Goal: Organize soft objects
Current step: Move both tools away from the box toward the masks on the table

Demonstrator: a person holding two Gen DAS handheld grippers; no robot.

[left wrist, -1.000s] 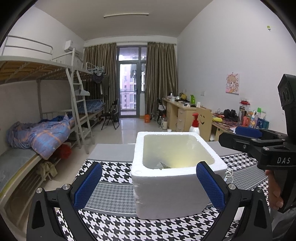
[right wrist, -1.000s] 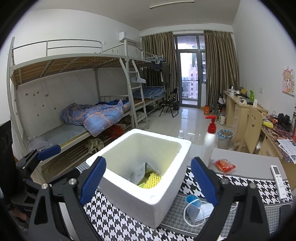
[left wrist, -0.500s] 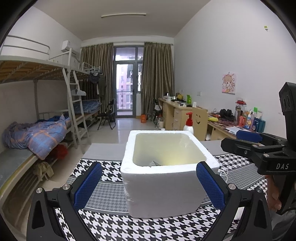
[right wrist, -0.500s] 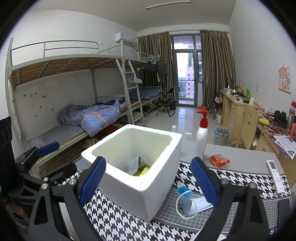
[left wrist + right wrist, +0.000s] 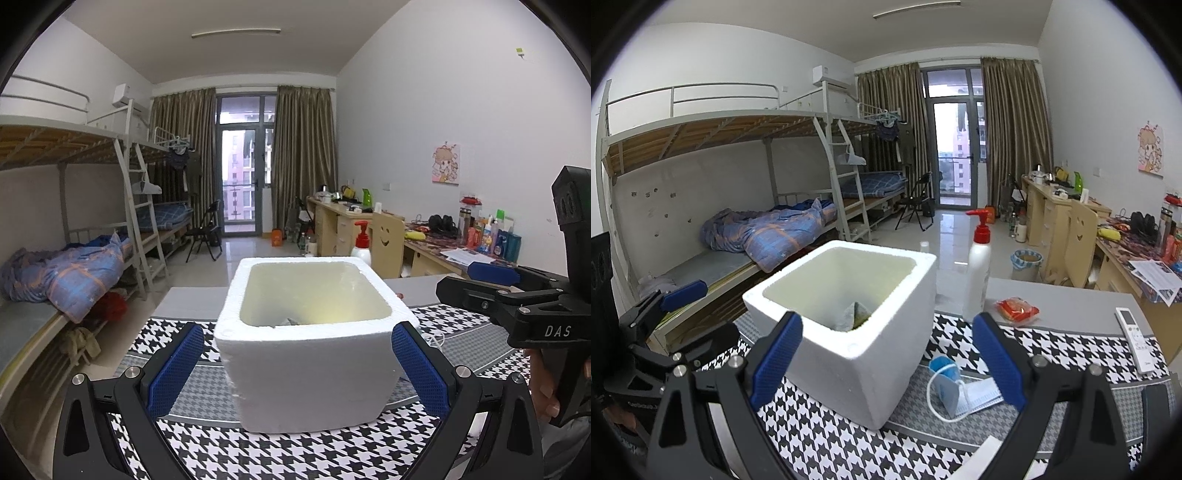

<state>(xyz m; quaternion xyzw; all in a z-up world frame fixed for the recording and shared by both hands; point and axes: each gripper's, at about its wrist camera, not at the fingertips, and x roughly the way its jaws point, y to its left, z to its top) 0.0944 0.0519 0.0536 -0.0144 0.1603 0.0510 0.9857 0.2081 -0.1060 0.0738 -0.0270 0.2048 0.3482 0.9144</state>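
A white foam box (image 5: 310,362) (image 5: 849,332) stands on a houndstooth tablecloth (image 5: 295,454). Grey cloth with something yellow-green under it (image 5: 853,317) lies inside it. A blue face mask (image 5: 956,391) lies on the cloth right of the box. My left gripper (image 5: 297,369) is open and empty, just in front of the box. My right gripper (image 5: 886,362) is open and empty, low over the table near the box's right corner and the mask. The right gripper also shows at the right of the left wrist view (image 5: 524,306).
A white pump bottle with a red top (image 5: 977,273) stands behind the box. A red snack packet (image 5: 1017,308) and a white remote (image 5: 1134,339) lie on the table's far right. Bunk beds (image 5: 746,221) line the left wall and desks (image 5: 1056,214) the right.
Both grippers have dropped lower and drawn back slightly, so less of the box's inside shows. Both stay open and empty.
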